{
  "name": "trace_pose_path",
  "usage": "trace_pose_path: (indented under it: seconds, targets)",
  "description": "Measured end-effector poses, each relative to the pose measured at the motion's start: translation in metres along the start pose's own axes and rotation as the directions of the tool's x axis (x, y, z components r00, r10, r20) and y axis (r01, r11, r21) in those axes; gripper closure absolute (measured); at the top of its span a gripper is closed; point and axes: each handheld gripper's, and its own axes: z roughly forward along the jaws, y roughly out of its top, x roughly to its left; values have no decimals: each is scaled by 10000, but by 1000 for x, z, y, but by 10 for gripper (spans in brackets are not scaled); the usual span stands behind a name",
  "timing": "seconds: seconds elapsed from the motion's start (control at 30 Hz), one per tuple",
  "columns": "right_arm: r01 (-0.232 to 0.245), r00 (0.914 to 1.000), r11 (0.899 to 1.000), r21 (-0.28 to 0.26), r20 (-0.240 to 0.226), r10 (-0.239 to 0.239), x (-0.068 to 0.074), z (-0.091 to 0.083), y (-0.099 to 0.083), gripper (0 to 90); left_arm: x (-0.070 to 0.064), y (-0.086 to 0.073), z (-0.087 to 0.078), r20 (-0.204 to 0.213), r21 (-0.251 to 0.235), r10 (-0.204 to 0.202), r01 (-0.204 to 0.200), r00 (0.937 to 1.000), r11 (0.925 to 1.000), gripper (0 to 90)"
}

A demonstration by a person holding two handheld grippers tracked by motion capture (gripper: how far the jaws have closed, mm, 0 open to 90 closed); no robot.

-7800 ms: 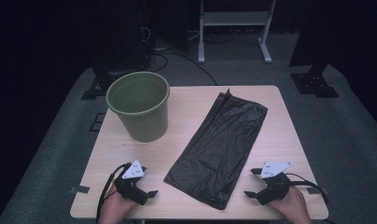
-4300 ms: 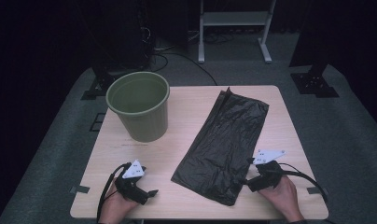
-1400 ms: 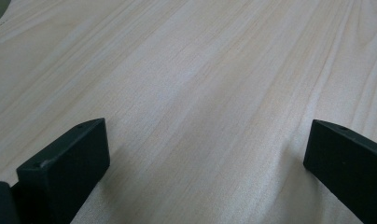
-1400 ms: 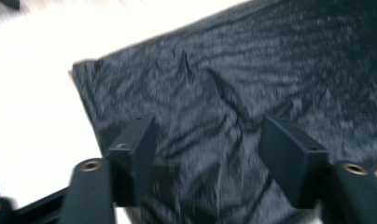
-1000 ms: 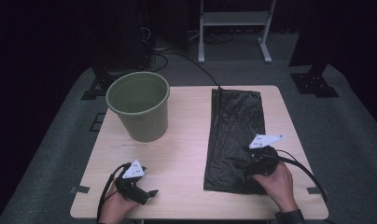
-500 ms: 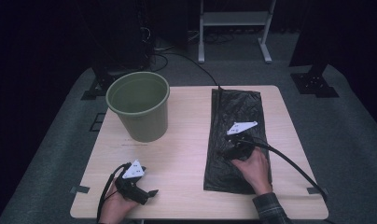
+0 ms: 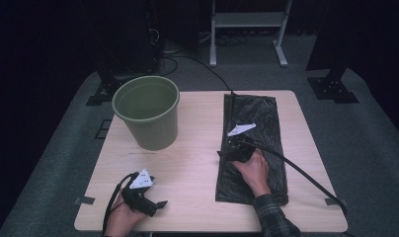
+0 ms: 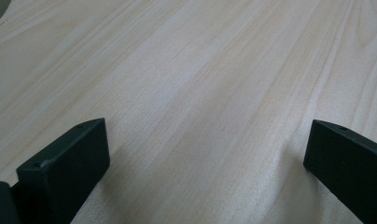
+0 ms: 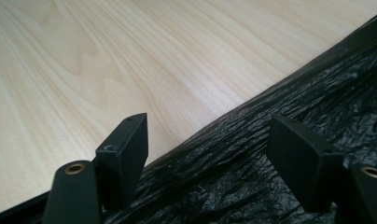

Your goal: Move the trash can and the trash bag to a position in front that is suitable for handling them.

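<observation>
We see the tabletop [image 7: 197,148] cut off at its near edge; the black bag [image 7: 257,118] lies flat and crinkled along its right side, the green bucket [image 7: 147,118] upright far left. Right claw [image 9: 210,154] spread over the bag's edge, left claw [image 8: 205,158] spread on bare wood

One bucket [image 7: 147,111] — one black bag [image 7: 257,118] — two tongs [image 7: 143,190].

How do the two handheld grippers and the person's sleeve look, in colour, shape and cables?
Both the left gripper and the right gripper are black, each topped by a pale three-cornered plate. Their jaws are flat black blocks with small holes; brass rings show on the right gripper's arms. A black cable trails from each. The right sleeve is dark plaid.
</observation>
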Motion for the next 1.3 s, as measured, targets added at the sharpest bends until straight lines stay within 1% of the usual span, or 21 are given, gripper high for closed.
trace_pose_path:
  seconds: [0.1,0.17,0.2,0.27,0.33,0.37,0.4,0.43,0.57,0.6,0.67,0.7,0.73,0.77,0.8,0.93,0.97,1.03,1.2,1.23,1.3]
  targets:
    - [-74,9999,9999,131,91,73,0,6,-3,282,0,0,0,0,1,7,-7,10000,10000,0]
    - [-106,9999,9996,245,65,105,0,9,-4,304,0,0,0,-2,2,8,-8,10000,10000,0]
    - [-26,9998,9998,178,192,22,2,9,-5,330,0,0,0,-1,0,8,-8,10000,10000,0]
    - [186,9995,9997,139,261,-190,4,9,-6,442,0,0,0,0,1,8,-8,10000,10000,0]
    - [232,9992,9997,74,314,-234,6,8,-6,519,0,0,0,-1,2,10,-10,10000,10000,0]
    - [265,9993,9996,74,263,-267,7,8,-6,608,0,0,0,-1,2,9,-9,10000,10000,0]
    - [235,9994,9997,77,233,-237,7,7,-6,655,0,0,0,-3,2,9,-9,10000,10000,0]
    - [235,9994,9997,77,233,-237,7,7,-6,655,0,0,0,-2,0,8,-8,10000,10000,0]
    - [283,9996,9995,113,-43,-283,8,6,-7,867,0,0,0,-3,1,9,-9,10000,10000,0]
    - [288,9995,9995,115,-126,-287,8,6,-7,893,0,0,0,-3,0,9,-9,10000,10000,0]
    - [507,9986,9986,129,-162,-505,10,6,-7,896,0,0,0,0,2,9,-9,10000,10000,0]
    - [664,9974,9974,287,-296,-656,11,4,-7,897,0,0,0,-2,1,8,-8,10000,10000,0]
    - [664,9974,9974,287,-296,-656,11,4,-7,897,0,0,0,-2,1,8,-8,10000,10000,0]
    - [869,9957,9954,392,-342,-856,13,1,-9,896,0,0,0,-1,0,7,-7,10000,10000,0]
    - [869,9957,9954,392,-342,-856,13,1,-9,896,0,0,0,-2,3,9,-9,10000,10000,0]
    - [1422,9876,9879,627,-766,-1373,21,-8,-14,896,0,0,0,-5,3,11,-11,10000,10000,0]
    - [1409,9854,9892,410,-1018,-1362,23,-14,-18,896,0,0,0,-7,3,12,-12,10000,10000,0]
    - [1376,9848,9898,372,-1117,-1328,23,-18,-20,896,0,0,0,-7,2,11,-11,10000,10000,0]
    - [1603,9788,9863,383,-1352,-1538,27,-36,-30,896,0,0,0,-16,2,6,-6,10000,10000,0]
    - [1662,9767,9855,355,-1439,-1595,29,-44,-35,896,0,0,0,-14,3,6,-6,10000,10000,0]
    - [1646,9764,9858,319,-1468,-1583,30,-49,-38,896,0,0,0,-17,3,5,-5,10000,10000,0]
